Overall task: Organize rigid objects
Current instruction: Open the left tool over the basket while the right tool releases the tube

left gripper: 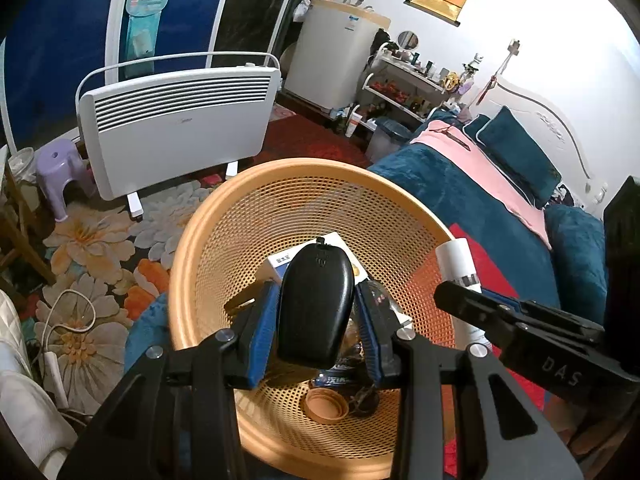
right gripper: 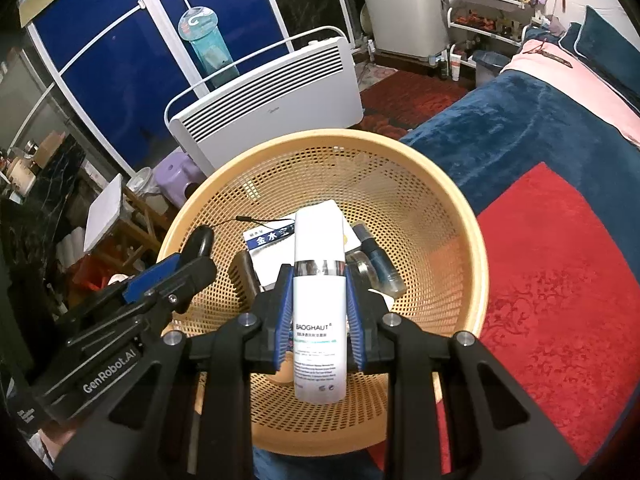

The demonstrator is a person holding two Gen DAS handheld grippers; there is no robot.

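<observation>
An orange mesh basket (left gripper: 208, 248) (right gripper: 452, 216) sits on a bed and fills the middle of both views. My left gripper (left gripper: 316, 300) is shut on a black oval device (left gripper: 316, 304), held above the basket's inside. In the right wrist view my right gripper (right gripper: 319, 300) is shut on a white spray bottle (right gripper: 319, 312) with a silver band, also over the basket. That bottle (left gripper: 458, 260) and the right gripper's finger show at the right of the left wrist view. In the basket lie a white and blue box (right gripper: 272, 244), a dark blue bottle (right gripper: 378, 260) and an orange lid (left gripper: 324, 406).
The basket rests on a blue blanket (right gripper: 500, 120) and a red cloth (right gripper: 560, 272). A white panel heater (left gripper: 176, 120) stands on the floral carpet behind, with a purple stool (left gripper: 60, 168) beside it. A white appliance (left gripper: 332, 52) and a cluttered shelf stand further back.
</observation>
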